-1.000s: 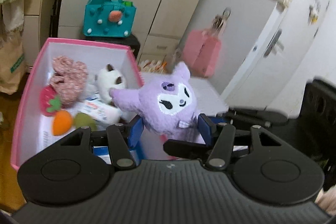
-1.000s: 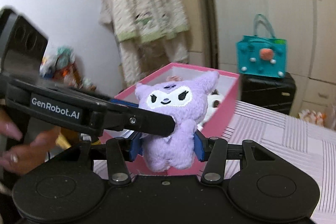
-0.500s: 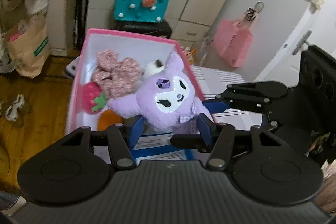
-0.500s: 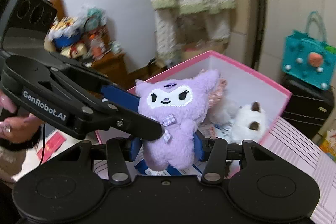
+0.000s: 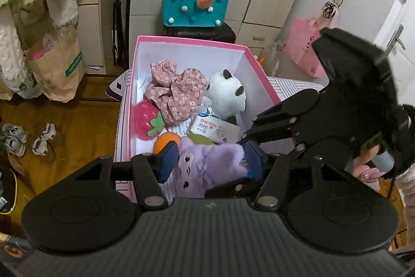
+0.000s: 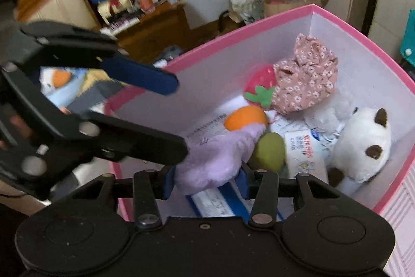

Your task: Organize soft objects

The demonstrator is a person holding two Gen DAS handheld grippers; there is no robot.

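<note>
Purple plush (image 5: 207,168) lies face-up low inside the pink box (image 5: 192,41), beside an orange toy (image 6: 245,117). Right hand-held gripper (image 6: 205,179) pinches its body (blue pads pressed in); left hand-held gripper (image 5: 210,160) brackets it, spread wide.

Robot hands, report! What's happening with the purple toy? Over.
Left gripper open around purple toy. Right gripper shut on it. Toy low in pink box. Nothing blocking.
</note>
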